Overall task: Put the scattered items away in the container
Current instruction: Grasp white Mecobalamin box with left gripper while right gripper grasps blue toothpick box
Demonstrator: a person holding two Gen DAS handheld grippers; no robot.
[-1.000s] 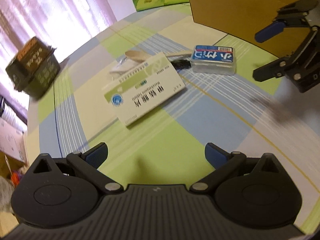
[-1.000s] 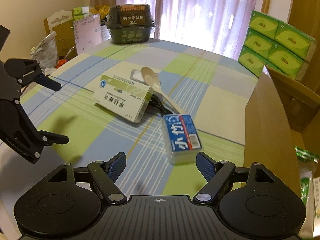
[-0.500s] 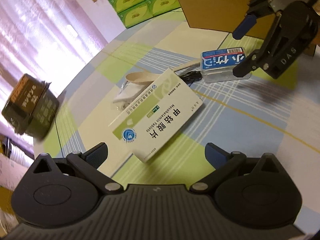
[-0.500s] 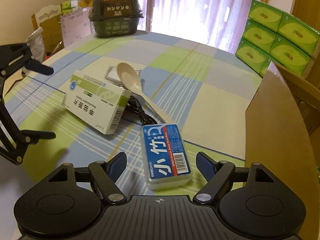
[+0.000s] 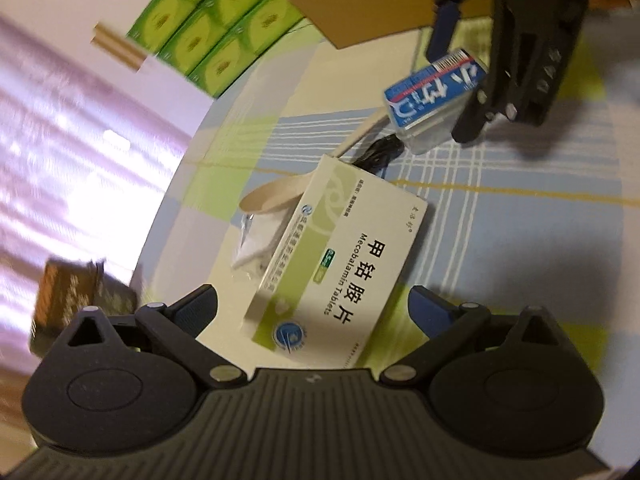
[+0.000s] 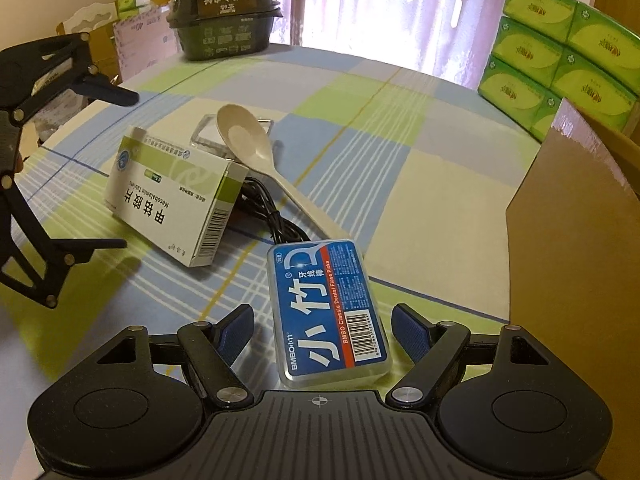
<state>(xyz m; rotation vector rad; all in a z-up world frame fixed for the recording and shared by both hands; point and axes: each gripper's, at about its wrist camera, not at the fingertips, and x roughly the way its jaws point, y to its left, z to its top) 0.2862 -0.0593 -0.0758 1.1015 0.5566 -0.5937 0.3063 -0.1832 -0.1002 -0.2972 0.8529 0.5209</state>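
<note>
The right gripper (image 6: 322,330) is straddling the floss pick case (image 6: 330,312), its blue pads spread wide on either side and not yet touching the plastic. The case is lying flat on the checked tablecloth (image 6: 420,176), its near end tucked between the fingers. The left gripper (image 5: 312,306) is likewise spread open, hovering around the near end of the tablet box (image 6: 176,200); whether its pads are touching the carton cannot be told.

Taking the floss pick case as the landmark: just beyond its far end a black cable (image 6: 272,216) is coiling out from under the tablet box, and a pale spoon (image 6: 256,148) is running its handle down to that same end. The tablet box is sitting just left of the case, propped at a tilt on the cable. Farther beyond, under the spoon's bowl, a small clear packet (image 6: 208,136) is lying. To the right of the case the cardboard box (image 6: 576,264), the likely container, is standing with its wall close by. Well beyond, a dark noodle bowl (image 6: 224,12) is sitting at the table's far edge.

The risks look plain. The case is smooth and rounded, so an off-centre squeeze could be sending it skidding forward into the spoon handle and cable. Lifting the tilted carton could be dragging the cable along.
</note>
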